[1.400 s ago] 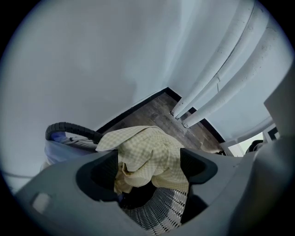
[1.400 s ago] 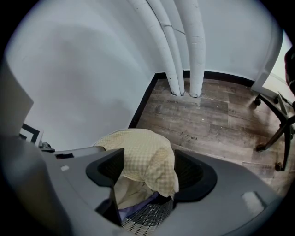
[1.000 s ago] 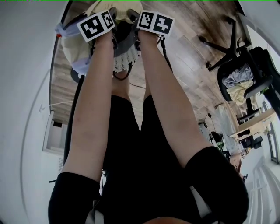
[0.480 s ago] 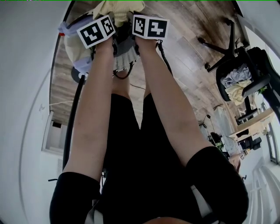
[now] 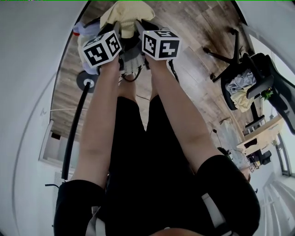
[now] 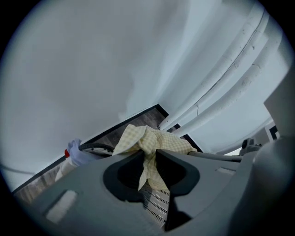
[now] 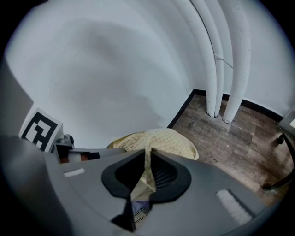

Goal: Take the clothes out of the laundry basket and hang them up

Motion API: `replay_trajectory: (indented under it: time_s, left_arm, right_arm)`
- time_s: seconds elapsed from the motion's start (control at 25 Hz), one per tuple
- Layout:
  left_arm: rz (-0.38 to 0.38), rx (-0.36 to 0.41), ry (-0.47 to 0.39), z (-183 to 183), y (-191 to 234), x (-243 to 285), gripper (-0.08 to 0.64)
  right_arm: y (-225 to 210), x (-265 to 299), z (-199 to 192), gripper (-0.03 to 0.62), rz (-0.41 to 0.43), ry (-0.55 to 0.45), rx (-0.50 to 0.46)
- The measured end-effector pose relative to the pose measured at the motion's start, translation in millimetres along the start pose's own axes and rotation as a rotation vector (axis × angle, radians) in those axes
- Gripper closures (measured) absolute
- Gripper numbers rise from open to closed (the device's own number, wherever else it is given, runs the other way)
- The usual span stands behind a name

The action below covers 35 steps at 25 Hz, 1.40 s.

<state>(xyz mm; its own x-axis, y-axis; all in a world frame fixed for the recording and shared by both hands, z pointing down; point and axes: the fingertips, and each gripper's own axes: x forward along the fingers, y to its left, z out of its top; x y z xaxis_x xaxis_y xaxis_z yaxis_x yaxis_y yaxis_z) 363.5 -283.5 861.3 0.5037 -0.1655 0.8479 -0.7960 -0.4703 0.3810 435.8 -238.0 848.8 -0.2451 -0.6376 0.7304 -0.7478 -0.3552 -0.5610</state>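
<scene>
Yellow checked garment (image 6: 152, 140) held over the laundry basket (image 6: 156, 205).
The left gripper (image 6: 150, 159) and right gripper (image 7: 148, 159), whose jaws have just been closing, each pinch a fold of it side by side, probably to spread it for hanging. The white wall (image 6: 115, 60) stands close ahead; bare wood floor (image 7: 230, 133) to the right leaves room.

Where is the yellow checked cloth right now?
At the top of the head view, the yellow checked cloth is pinched by both the left gripper and the right gripper, over the laundry basket.
</scene>
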Motion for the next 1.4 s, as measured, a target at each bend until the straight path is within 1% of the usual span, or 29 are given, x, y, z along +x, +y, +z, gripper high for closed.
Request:
replay_trajectory:
  time_s: [0.32,0.56,0.76,1.0,1.12,1.28,1.4]
  left_arm:
    - [-0.012,0.065,-0.097,43,-27,-99,0.474]
    - [-0.066,0.128,-0.184,64,-52,-187,0.494]
    - [-0.101,0.163,-0.298,86,-65,-264,0.508]
    - [-0.142,0.257,-0.44,112,-81,-361,0.515]
    - [-0.156,0.294,-0.527,124,-88,-411,0.518]
    - [-0.172,0.331,-0.648,132,-93,-480,0.522]
    - [-0.175,0.354,-0.72,136,-101,-522,0.522]
  right_arm:
    - [76,-71,41,0.551,0.016,-0.04,-0.143]
    - [144,-134,64,0.552,0.058,-0.09,-0.263]
    - [209,-188,78,0.554,0.106,-0.166,-0.373]
    - [287,-253,98,0.557,0.149,-0.295,-0.479]
    - [328,-286,105,0.557,0.177,-0.365,-0.553]
    - [384,-331,108,0.557,0.212,-0.457,-0.662]
    - [414,-363,110,0.557,0.238,-0.513,-0.723]
